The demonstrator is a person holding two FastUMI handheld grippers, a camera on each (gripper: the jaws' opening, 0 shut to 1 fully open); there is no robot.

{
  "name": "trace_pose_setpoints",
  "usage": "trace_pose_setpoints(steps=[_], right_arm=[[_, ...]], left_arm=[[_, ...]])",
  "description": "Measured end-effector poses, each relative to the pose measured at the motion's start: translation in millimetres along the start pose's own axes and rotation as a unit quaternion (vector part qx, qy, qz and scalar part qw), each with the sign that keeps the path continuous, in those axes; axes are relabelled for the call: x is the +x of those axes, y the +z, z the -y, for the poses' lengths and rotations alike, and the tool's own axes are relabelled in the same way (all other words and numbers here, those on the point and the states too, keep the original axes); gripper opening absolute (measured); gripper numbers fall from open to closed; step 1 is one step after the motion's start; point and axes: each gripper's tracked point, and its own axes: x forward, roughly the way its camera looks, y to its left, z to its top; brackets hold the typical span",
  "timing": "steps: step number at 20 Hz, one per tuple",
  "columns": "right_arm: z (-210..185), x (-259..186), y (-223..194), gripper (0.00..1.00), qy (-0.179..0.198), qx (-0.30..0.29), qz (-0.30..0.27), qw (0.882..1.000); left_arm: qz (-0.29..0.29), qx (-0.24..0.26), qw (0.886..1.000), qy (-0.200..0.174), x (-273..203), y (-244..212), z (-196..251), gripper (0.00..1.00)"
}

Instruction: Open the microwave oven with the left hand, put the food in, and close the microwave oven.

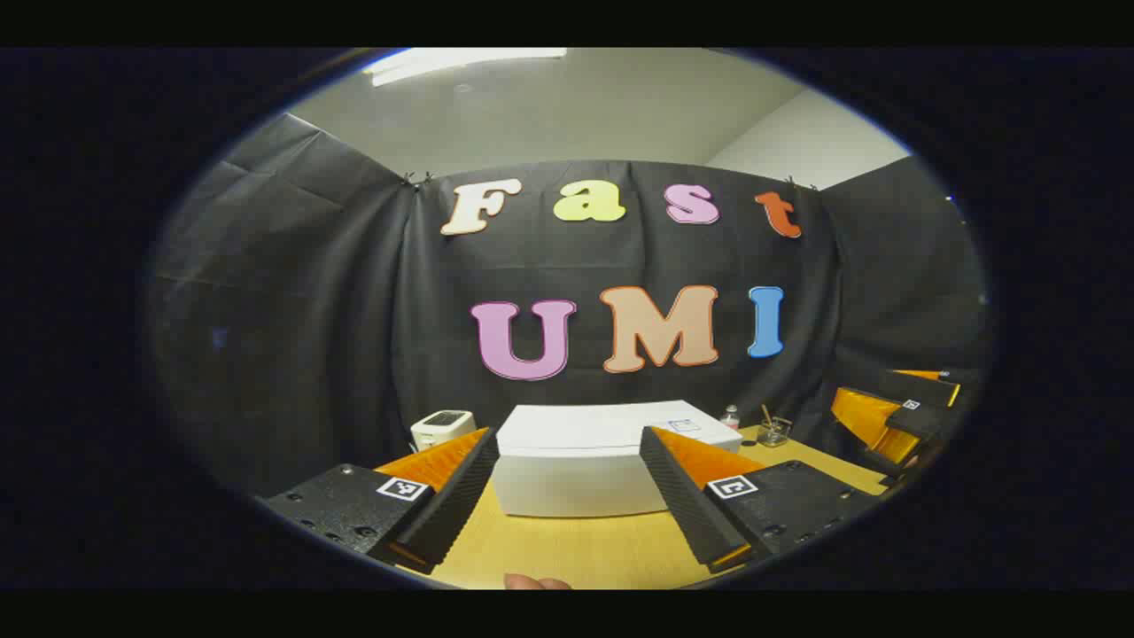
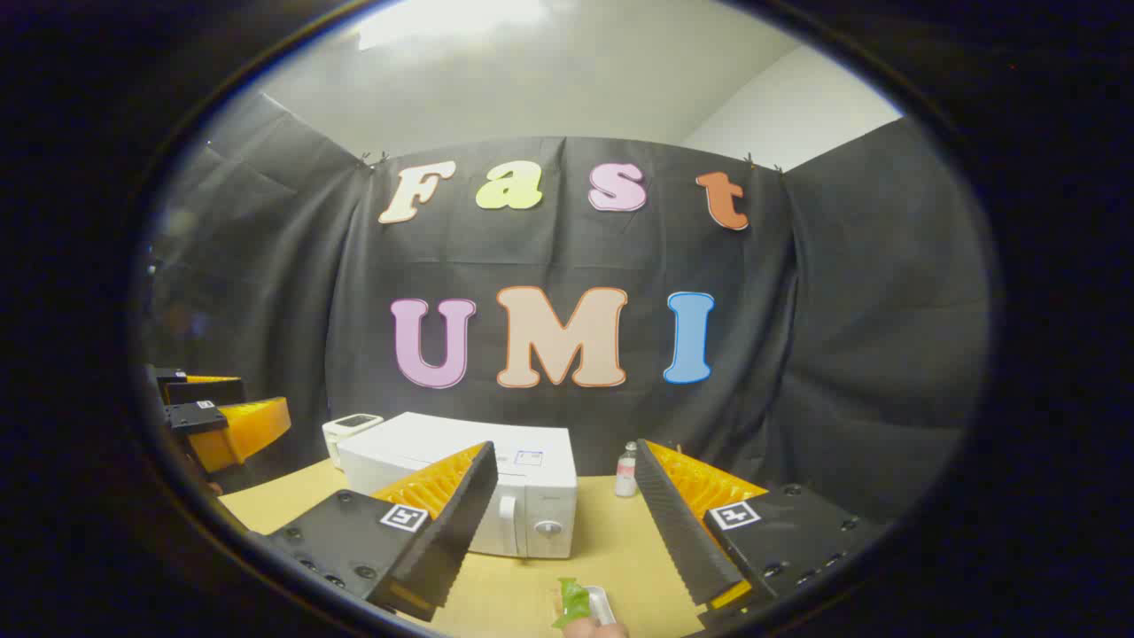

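Observation:
The white microwave (image 1: 576, 483) stands on the wooden table with its door shut, straight ahead of my left gripper (image 1: 567, 436), which is open and holds nothing. In the right gripper view the microwave (image 2: 540, 505) shows its handle and knob on the front. The food (image 2: 578, 602), a green leafy piece on a small white dish with something pinkish beside it, lies on the table near the front edge. It sits below and between the fingers of my right gripper (image 2: 563, 448), which is open and apart from it. The left gripper (image 2: 226, 425) appears off to the left.
A small white device (image 2: 352, 430) stands left of the microwave. A little bottle (image 2: 626, 471) stands to its right, with a glass jar (image 1: 773, 431) near it. The other gripper (image 1: 890, 416) hovers at the table's right edge. A pinkish tip (image 1: 536, 582) shows at the front edge.

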Motion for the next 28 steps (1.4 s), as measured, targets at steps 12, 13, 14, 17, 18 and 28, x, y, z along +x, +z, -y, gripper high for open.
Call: trace_pose_setpoints(steps=[12, 13, 14, 17, 18, 28], right_arm=[[6.3, 2.9, 6.8, 0.96, 0.018, -0.001, 0.006, 1.000], [6.9, 2.7, 6.9, 0.96, 0.018, -0.002, 0.009, 1.000], [7.4, 2.4, 5.4, 0.96, 0.019, -0.004, 0.008, 1.000], [5.9, 2.1, 2.2, 0.96, 0.024, -0.008, 0.004, 1.000], [6.7, 3.8, 0.2, 0.96, 0.025, -0.011, 0.002, 1.000], [6.5, 14.0, -9.2, 0.96, 0.049, -0.024, 0.004, 0.999]], left_arm=[[-0.015, 0.003, 1.000, -0.005, 2.8, -6.8, 13.2, 0.99], [-0.017, 0.002, 1.000, -0.006, 2.7, -8.3, 13.5, 0.99], [-0.019, 0.002, 1.000, -0.006, 2.0, -10.0, 14.0, 0.99], [-0.022, 0.005, 1.000, -0.002, 4.1, -12.0, 13.4, 0.99], [-0.024, 0.004, 1.000, -0.003, 5.3, -13.8, 15.4, 0.99], [-0.023, -0.001, 0.999, -0.029, 26.1, -27.4, 50.4, 0.99]])
